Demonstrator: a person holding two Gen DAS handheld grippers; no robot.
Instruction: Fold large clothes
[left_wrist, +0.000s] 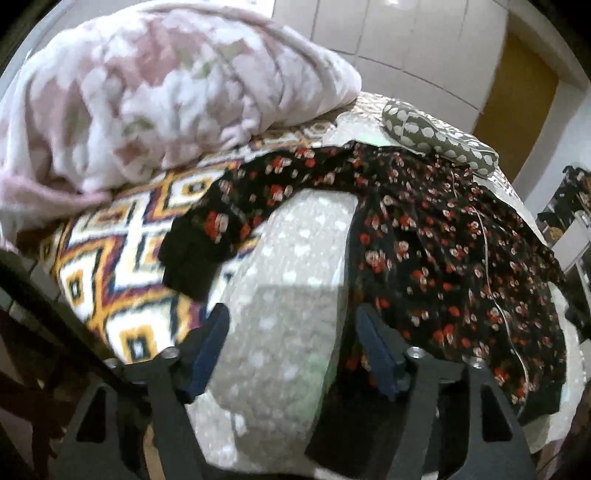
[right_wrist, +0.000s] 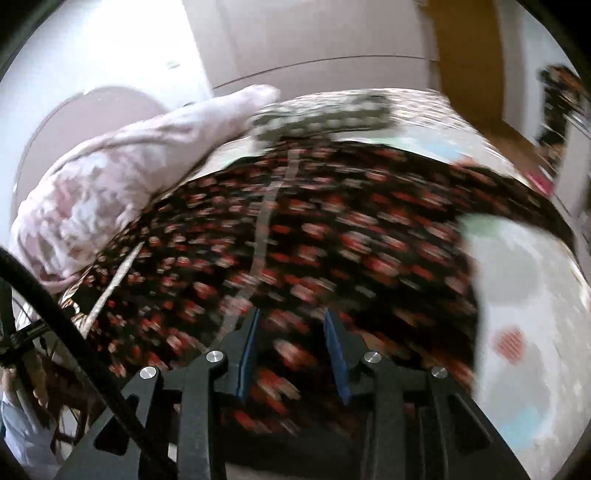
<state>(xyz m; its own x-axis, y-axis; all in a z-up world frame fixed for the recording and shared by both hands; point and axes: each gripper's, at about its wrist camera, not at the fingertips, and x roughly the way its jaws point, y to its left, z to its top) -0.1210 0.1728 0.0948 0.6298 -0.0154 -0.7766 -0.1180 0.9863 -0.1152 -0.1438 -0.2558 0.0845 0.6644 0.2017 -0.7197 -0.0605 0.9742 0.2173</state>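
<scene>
A black dress with small red and white flowers (left_wrist: 436, 236) lies spread on the bed, one sleeve (left_wrist: 207, 236) stretched to the left. My left gripper (left_wrist: 291, 317) is open above the pale dotted bedsheet (left_wrist: 295, 258), just left of the dress's edge. In the right wrist view, which is motion-blurred, the same dress (right_wrist: 314, 229) fills the middle. My right gripper (right_wrist: 291, 317) is open with its fingers just above the dress fabric, holding nothing.
A pink and white fluffy blanket (left_wrist: 155, 96) is heaped at the back left on a geometric orange and white cover (left_wrist: 107, 251). A grey spotted pillow (left_wrist: 436, 136) lies at the far edge. A wardrobe and a brown door (left_wrist: 517, 92) stand behind the bed.
</scene>
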